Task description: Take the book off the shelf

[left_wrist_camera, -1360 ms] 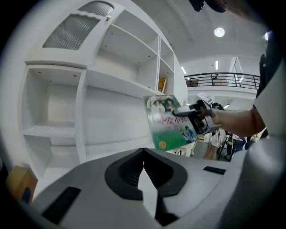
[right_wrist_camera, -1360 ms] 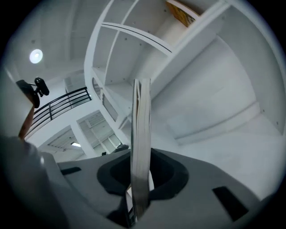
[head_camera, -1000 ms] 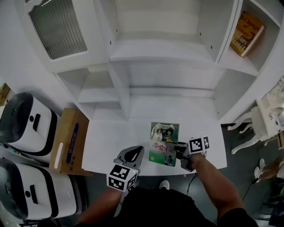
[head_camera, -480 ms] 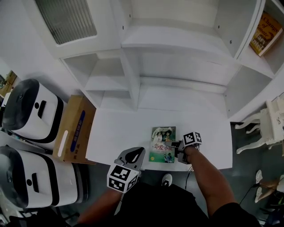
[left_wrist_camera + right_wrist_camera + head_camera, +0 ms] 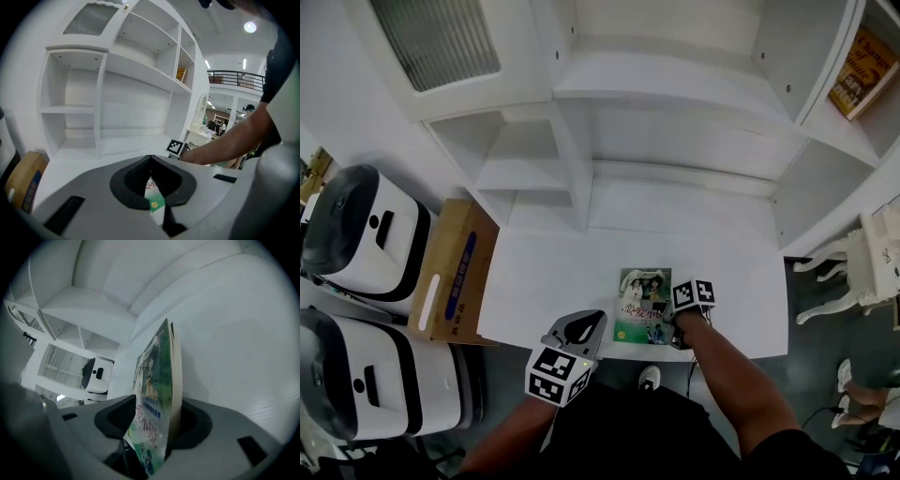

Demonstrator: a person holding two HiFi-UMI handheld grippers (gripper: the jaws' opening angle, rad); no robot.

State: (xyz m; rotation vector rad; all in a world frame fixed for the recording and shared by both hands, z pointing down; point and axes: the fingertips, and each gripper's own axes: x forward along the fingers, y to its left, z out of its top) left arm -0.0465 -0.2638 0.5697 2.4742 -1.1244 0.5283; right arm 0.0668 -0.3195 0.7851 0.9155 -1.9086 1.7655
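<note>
Green-covered paperback book (image 5: 643, 302), one: lies flat on the white desk (image 5: 553, 281) near its front edge, below the shelves (image 5: 675, 94). Grippers, two: the right gripper (image 5: 664, 321) straddles the book's right edge, its jaws just parting and loose about it. The left gripper (image 5: 581, 330) is beside the book, jaws pressed together and empty. Tan book (image 5: 861, 58), one, leans in the upper right compartment. Cardboard box (image 5: 450, 272), one. Rounded white-and-grey machines (image 5: 356, 234), two, stand left of the desk.

We see the book (image 5: 639, 298), green-covered with two figures pictured, lying flat and face up near the white desk's (image 5: 548, 281) front edge.
</note>
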